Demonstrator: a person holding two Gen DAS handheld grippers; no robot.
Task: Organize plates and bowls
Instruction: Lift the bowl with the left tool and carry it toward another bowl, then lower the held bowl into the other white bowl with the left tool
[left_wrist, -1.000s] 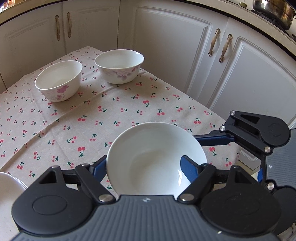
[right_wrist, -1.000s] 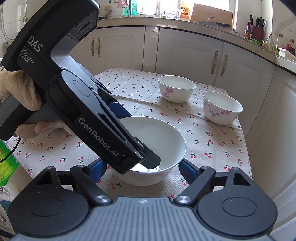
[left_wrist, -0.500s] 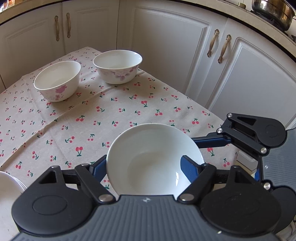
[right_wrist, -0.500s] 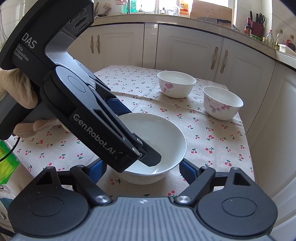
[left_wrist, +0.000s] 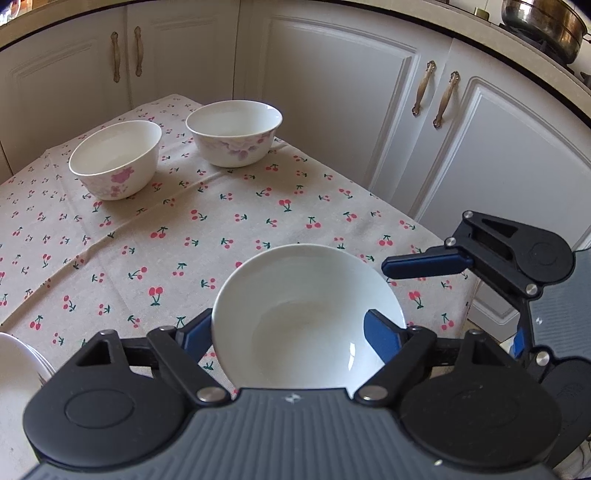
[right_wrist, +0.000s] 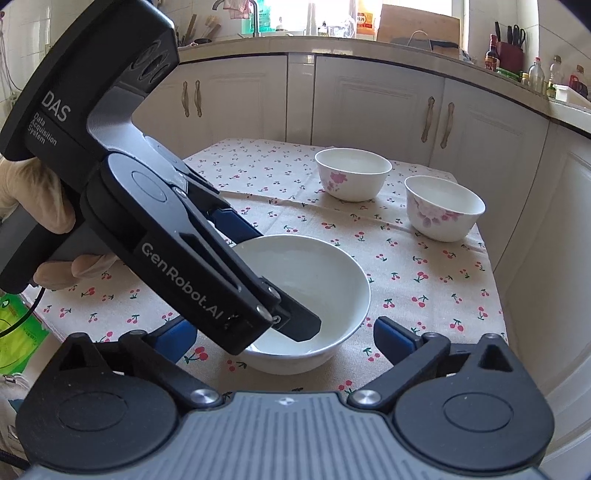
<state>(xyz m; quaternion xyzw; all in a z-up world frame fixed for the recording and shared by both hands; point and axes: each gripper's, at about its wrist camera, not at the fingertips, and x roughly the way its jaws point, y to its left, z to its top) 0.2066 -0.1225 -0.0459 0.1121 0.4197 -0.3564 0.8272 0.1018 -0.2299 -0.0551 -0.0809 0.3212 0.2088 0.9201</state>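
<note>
On cherry tablecloth (left_wrist: 229, 221), plain bowl (left_wrist: 306, 317) between spread left tongs (left_wrist: 291, 332), right tongs (right_wrist: 284, 338) spread.

Bright daylight from the window (right_wrist: 406, 18), which is overexposed. Shadows soft. Focus sharp. Strong fisheye curvature; corners vignetted dark.
</note>
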